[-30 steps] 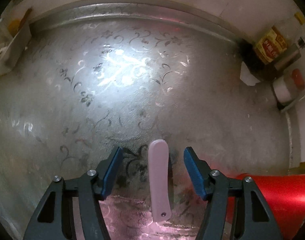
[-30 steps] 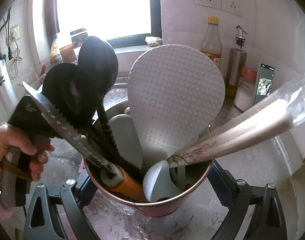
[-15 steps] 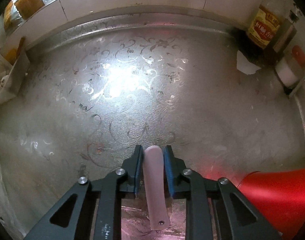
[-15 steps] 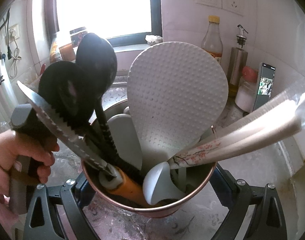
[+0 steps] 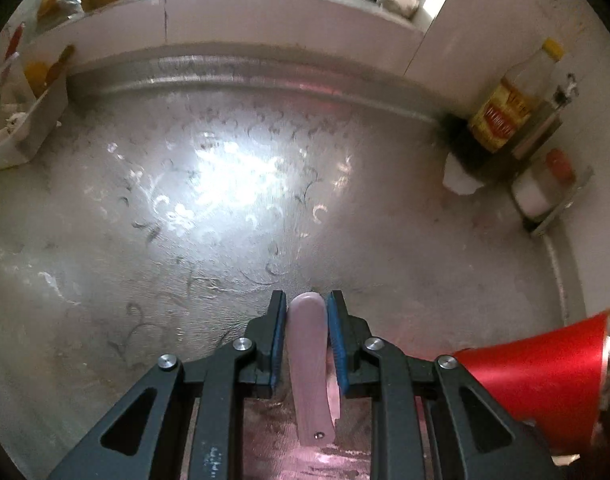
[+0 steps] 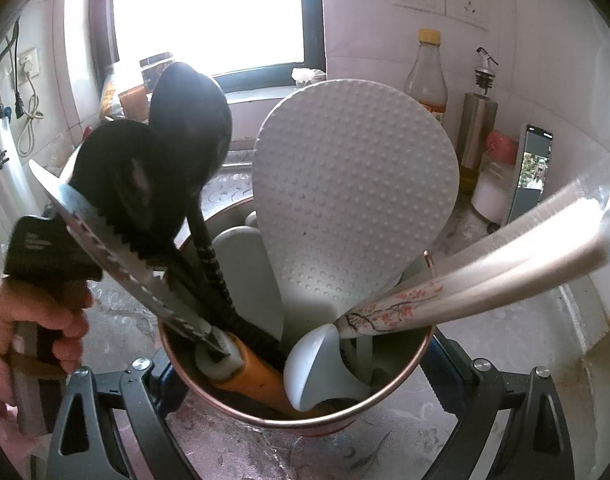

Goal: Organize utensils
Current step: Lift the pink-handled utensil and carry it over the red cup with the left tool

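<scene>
We clamp our left gripper (image 5: 306, 300) on the pink utensil handle (image 5: 309, 364) above the counter (image 5: 185, 220), while our right gripper (image 6: 297, 376) grips the red utensil holder (image 6: 297, 420) full of utensils.

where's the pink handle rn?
Left wrist view, bottom centre: the pink handle sits clamped between the left gripper pads, above the countertop, with the red holder to its right.

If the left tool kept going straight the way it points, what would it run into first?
Probably nothing soon: ahead of the left tool, shut on the pink handle, lies bare patterned countertop, then the raised metal lip at the tiled wall. Depth is uncertain.
</scene>
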`<state>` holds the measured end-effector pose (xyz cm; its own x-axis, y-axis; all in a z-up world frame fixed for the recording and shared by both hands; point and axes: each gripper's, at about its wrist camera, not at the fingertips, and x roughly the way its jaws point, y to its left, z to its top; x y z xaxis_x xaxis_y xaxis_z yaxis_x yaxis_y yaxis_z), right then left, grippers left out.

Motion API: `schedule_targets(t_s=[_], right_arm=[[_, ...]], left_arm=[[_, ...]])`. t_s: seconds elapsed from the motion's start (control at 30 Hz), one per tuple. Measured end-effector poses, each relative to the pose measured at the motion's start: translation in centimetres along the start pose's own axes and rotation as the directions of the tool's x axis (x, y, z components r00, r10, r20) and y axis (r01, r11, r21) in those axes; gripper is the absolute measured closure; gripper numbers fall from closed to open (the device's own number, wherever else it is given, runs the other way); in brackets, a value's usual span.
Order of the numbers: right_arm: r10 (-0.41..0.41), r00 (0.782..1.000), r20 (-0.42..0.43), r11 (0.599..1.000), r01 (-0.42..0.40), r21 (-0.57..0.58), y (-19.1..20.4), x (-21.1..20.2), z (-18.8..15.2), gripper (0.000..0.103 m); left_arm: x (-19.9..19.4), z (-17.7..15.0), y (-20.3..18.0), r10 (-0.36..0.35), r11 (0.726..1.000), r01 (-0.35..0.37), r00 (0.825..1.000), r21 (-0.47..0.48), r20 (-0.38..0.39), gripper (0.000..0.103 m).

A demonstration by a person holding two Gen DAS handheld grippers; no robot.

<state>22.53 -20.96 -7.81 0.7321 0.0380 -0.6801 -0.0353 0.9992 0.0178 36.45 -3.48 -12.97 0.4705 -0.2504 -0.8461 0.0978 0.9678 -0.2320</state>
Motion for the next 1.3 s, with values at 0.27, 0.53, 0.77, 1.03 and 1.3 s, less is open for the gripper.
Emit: schedule_targets(t_s=[0.27, 0.53, 0.77, 1.03, 1.3], right_arm=[[0.001, 1.0, 0.001, 1.0, -0.001, -0.001, -0.1, 0.1, -0.1, 0.005], [0.001, 1.0, -0.001, 1.0, -0.001, -0.003, 0.0, 0.1, -0.3, 0.005], [0.004, 1.0, -0.003, 1.0, -0.004, -0.007, 0.3, 0.0, -0.4, 0.005], [0.005, 1.0, -0.002, 1.0, -0.005, -0.01, 0.7, -0.2, -0.5, 0.005], [0.004, 1.0, 0.004, 1.0, -0.004, 0.0, 0.7, -0.2, -0.5, 0.005]], left_arm=[[-4.3, -0.9, 0.5, -0.055, 0.997, 0.05, 0.994, 0.051, 0.098, 0.081], [-6.6, -1.8, 0.5, -0.062, 0.995, 0.051, 0.987, 0.08, 0.147, 0.082], [-8.3, -1.9, 0.4, -0.067, 0.994, 0.05, 0.981, 0.094, 0.182, 0.082], [-13.1, -1.0, -0.3, -0.091, 0.99, 0.056, 0.956, 0.129, 0.278, 0.082], [-18.1, -0.2, -1.6, -0.152, 0.98, 0.092, 0.917, 0.174, 0.368, 0.082]])
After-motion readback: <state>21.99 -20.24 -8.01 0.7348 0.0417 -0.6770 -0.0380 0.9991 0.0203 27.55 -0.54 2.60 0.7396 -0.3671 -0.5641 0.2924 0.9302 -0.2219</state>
